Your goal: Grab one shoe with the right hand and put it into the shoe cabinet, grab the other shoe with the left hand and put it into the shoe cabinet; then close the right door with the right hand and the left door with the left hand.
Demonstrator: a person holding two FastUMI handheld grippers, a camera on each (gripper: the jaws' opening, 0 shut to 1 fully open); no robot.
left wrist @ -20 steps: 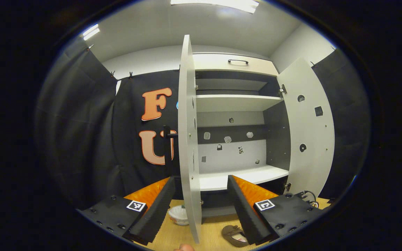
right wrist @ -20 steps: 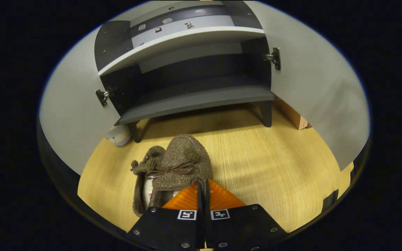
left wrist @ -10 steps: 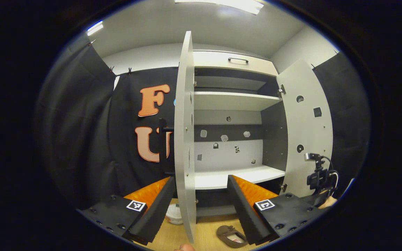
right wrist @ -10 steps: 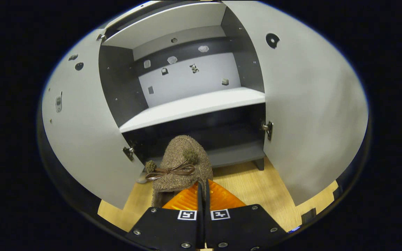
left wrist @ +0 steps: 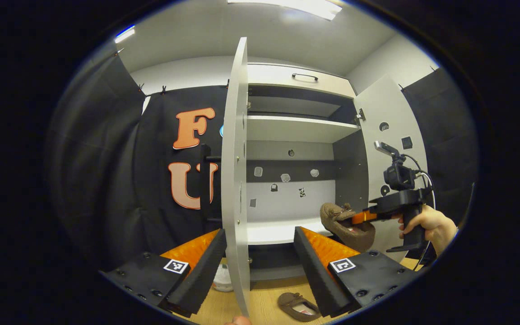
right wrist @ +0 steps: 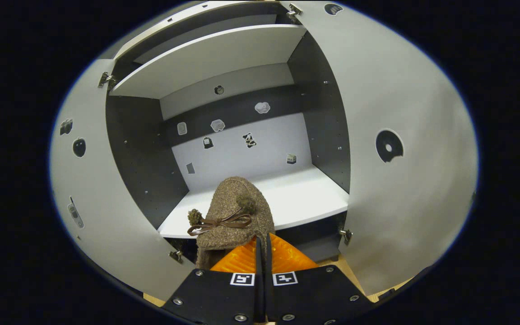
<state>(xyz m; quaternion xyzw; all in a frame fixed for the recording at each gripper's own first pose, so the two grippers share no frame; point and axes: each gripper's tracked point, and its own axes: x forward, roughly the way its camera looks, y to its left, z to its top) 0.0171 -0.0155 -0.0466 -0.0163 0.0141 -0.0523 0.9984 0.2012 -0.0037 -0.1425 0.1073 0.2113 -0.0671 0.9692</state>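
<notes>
Both grippers are showing: the right gripper [right wrist: 262, 246] is pinching a brown shoe [right wrist: 235, 216] by its heel edge, fingers pressed nearly together, and holding it in the air just in front of the shoe cabinet [right wrist: 251, 135], level with the white lower shelf [right wrist: 305, 198]. Flanking the opening, the right door [right wrist: 400, 171] and left door [right wrist: 102, 216] are both standing wide. From the left gripper view, the left gripper [left wrist: 260, 253] is hanging spread and empty, its fingers straddling the left door's edge without touching it. Down on the wooden floor [left wrist: 269, 298], the other shoe [left wrist: 298, 307] is lying near the cabinet's foot. Farther off, a hand [left wrist: 427, 223] is gripping the right tool's handle.
</notes>
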